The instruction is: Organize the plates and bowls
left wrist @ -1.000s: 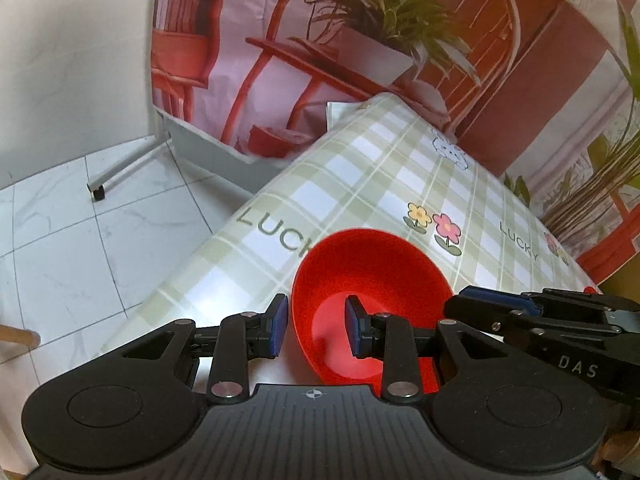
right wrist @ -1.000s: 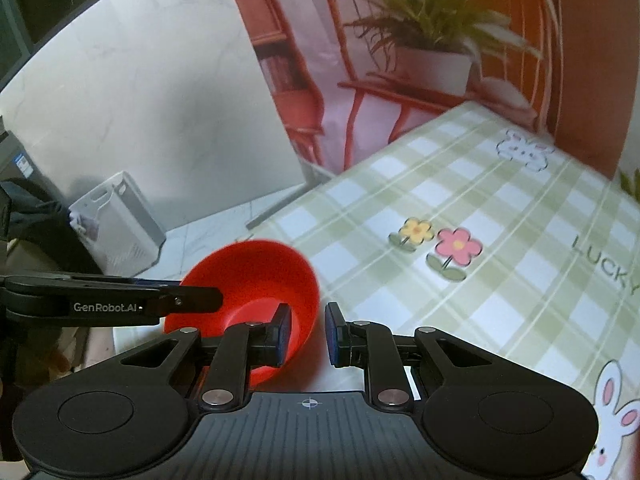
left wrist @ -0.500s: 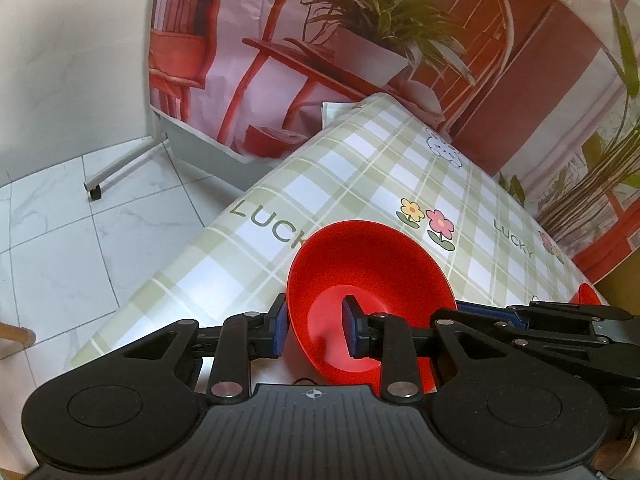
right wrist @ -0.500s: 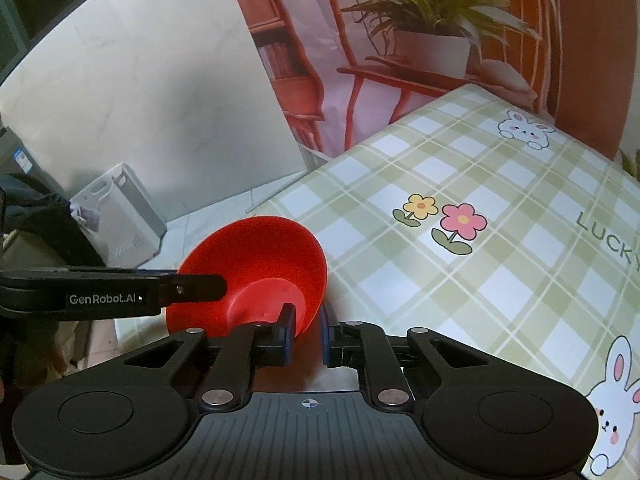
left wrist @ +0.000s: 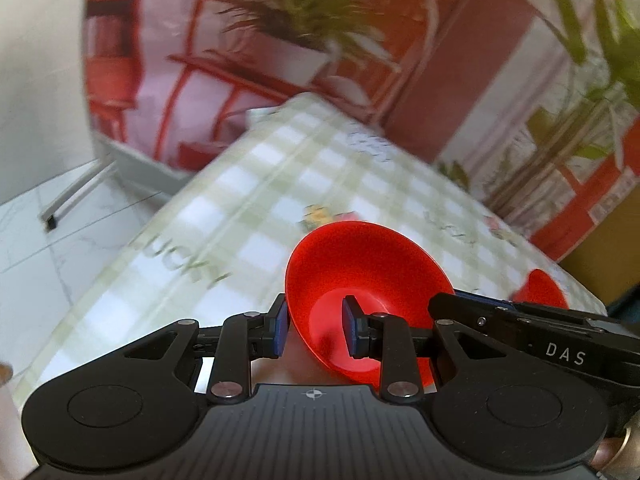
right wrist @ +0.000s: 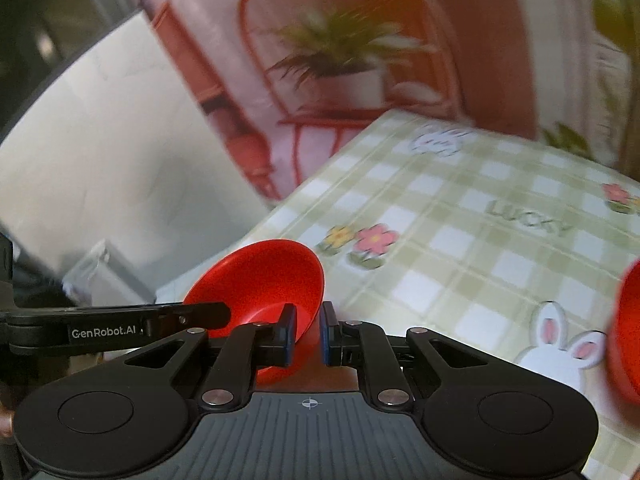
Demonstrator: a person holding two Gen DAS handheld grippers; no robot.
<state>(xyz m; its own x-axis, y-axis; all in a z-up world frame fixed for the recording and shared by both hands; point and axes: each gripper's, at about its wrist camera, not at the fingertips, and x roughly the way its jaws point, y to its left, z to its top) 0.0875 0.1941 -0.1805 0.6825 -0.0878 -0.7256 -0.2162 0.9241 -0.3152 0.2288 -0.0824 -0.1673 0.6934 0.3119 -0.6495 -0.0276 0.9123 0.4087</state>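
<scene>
A red bowl is held tilted above the near left end of the checked tablecloth. My left gripper straddles its left rim, one pad outside and one inside, with a visible gap. My right gripper is shut on the bowl's right rim. The bowl also shows in the right wrist view. Each view shows the other gripper beside the bowl. A second red bowl sits on the table to the right; its edge shows in the right wrist view.
The green checked tablecloth with flower, rabbit and LUCKY prints covers the table. The table's left edge drops to a white tiled floor. A printed backdrop stands behind. A white box sits on the floor at the left.
The right gripper closed on the bowl's rim, and the bowl has been lifted and tilted. Both views swung right, bringing the second red bowl into sight. Now frames are motion-blurred.
</scene>
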